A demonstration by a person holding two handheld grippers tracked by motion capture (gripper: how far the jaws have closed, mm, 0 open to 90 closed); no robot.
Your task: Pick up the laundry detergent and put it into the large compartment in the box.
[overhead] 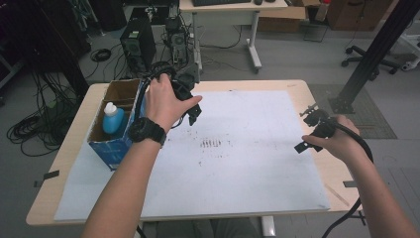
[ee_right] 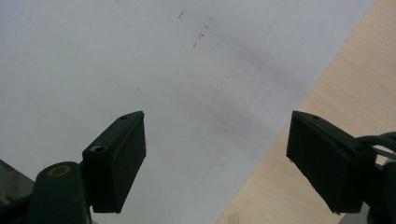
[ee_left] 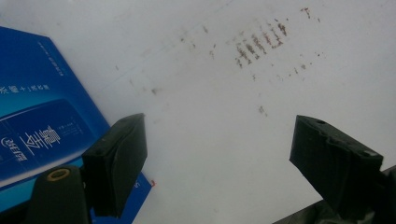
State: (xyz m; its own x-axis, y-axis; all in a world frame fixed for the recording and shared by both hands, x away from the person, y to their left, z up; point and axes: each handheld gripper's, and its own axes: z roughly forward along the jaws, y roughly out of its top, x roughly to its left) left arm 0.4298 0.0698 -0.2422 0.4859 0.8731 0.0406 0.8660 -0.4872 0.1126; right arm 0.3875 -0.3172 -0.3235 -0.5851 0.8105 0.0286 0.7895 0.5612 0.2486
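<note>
The blue bottle (overhead: 113,119) stands upright inside the blue carton box (overhead: 115,148) at the left side of the table (overhead: 317,168). Just beside the box, the left gripper (overhead: 192,110) hovers over the white sheet (overhead: 237,173), its jaws wide and holding nothing. The right gripper (overhead: 308,133) hangs near the sheet's right edge, its jaws also wide and empty.

A pale wooden table (overhead: 317,99) is carrying a stained white sheet (overhead: 247,173), with a blue box (overhead: 111,148) sitting at its left edge.
</note>
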